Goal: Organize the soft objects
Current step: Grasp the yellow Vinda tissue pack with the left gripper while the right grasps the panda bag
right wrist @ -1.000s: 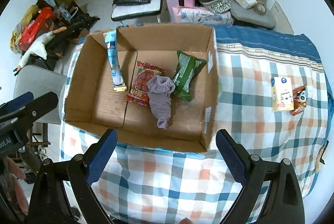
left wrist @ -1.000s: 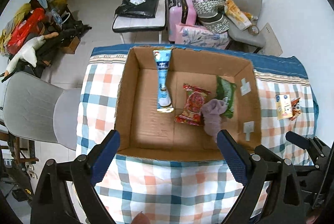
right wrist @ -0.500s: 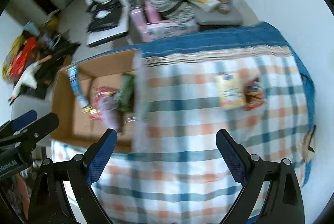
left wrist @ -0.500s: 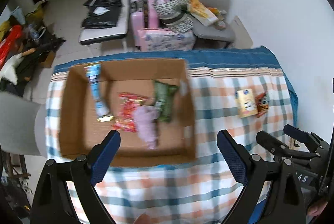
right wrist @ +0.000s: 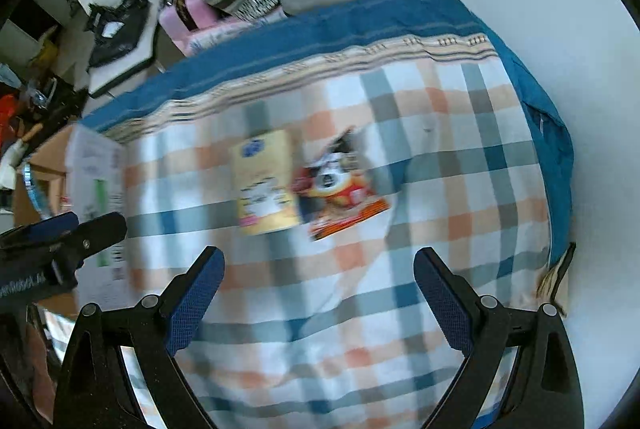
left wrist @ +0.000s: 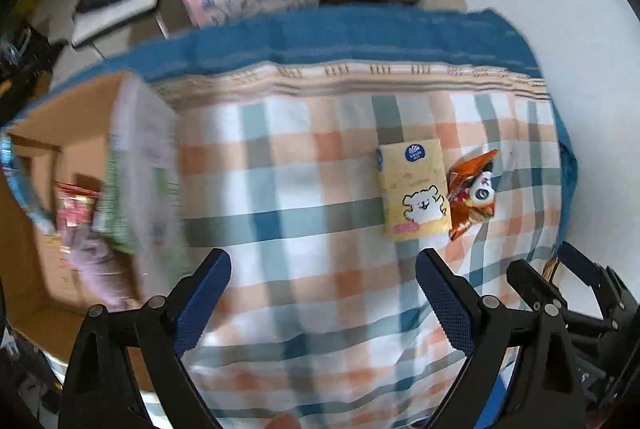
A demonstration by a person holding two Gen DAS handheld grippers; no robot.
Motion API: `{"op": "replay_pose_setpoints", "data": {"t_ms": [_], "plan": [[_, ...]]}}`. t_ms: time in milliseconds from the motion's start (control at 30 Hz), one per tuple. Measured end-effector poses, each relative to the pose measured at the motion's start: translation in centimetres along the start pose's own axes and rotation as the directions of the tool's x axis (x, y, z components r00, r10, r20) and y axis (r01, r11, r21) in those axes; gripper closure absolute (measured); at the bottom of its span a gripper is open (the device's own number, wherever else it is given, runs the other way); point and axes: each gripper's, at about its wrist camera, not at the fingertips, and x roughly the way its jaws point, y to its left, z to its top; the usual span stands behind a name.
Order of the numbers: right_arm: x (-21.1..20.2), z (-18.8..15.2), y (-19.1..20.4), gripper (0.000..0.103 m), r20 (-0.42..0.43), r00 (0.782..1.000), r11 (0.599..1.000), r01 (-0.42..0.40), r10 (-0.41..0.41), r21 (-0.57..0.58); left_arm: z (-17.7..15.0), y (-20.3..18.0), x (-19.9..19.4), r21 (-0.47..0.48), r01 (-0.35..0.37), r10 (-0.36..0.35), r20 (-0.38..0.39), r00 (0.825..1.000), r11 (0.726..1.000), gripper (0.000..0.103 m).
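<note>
Through my left wrist camera, my left hand-held gripper (left wrist: 322, 283) hangs over the checked cloth (left wrist: 288, 189) on the worktop, its blue-padded fingers (left wrist: 202, 299) spread wide with nothing between them. At about one o'clock from it lies a yellow tissue pack (left wrist: 412, 189) flat on the cloth, and just beside that, touching its far side at two o'clock, an orange snack packet (left wrist: 474, 195). At nine o'clock the cardboard box (left wrist: 52, 149) shows blurred; inside I make out a purple soft cloth (left wrist: 90, 259), a green packet (left wrist: 116, 205) and a red packet (left wrist: 74, 205), all close together. My other tool pokes in at four o'clock.

Through my right wrist camera, my right hand-held gripper (right wrist: 318, 283) also hangs with its fingers (right wrist: 440, 299) wide apart and empty. The tissue pack (right wrist: 266, 181) sits at eleven o'clock and the snack packet (right wrist: 340, 189) at twelve, side by side, both blurred. The box (right wrist: 96, 197) edge appears at nine o'clock, behind my left hand-held gripper (right wrist: 60, 229).
</note>
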Motion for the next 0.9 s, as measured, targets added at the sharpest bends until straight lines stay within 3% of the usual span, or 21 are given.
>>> {"op": "replay_pose_setpoints", "data": {"t_ms": [133,300,433,533,567,600,667,900], "plan": [[3.9,1.5,-2.9,0.006,-0.056,0.998,1.0,0.015,-0.016,-0.004,1.8,-1.8,4.8,-0.048,0.026,-0.031,-0.102,0.994,0.999,0.008],[6.7,1.8,-4.9,0.006,-0.11,0.994,1.0,0.012,-0.014,-0.021,3.4,-4.4,9.9,-0.09,0.085,-0.102,-0.205,0.973,0.992,0.008],[7.9,1.8,-6.0,0.006,-0.137,0.99,0.999,0.002,-0.006,-0.032,4.3,-6.5,12.0,-0.072,0.1,-0.114,-0.235,0.965,0.992,0.008],[8.3,2.0,-6.6,0.006,-0.149,0.989,1.0,-0.012,0.009,-0.024,5.0,-7.2,12.9,-0.062,0.057,-0.069,-0.223,0.972,0.996,0.009],[8.5,2.1,-6.7,0.006,-0.15,0.989,1.0,-0.018,0.015,-0.02,5.1,-7.2,13.1,-0.06,0.056,-0.068,-0.219,0.973,0.997,0.013],[8.6,2.3,-6.9,0.006,-0.151,0.988,1.0,-0.023,0.021,-0.017,5.1,-7.1,13.4,-0.063,0.053,-0.066,-0.222,0.973,0.997,0.028],[8.7,2.6,-6.8,0.006,-0.152,0.988,0.999,-0.03,0.028,-0.012,4.9,-6.6,13.5,-0.07,0.041,-0.056,-0.226,0.973,0.997,0.042],[10.3,4.3,-4.4,0.006,-0.16,0.984,0.996,-0.086,0.084,-0.004,2.8,-1.2,12.2,-0.152,-0.051,0.019,-0.207,0.978,0.987,0.042]]}}
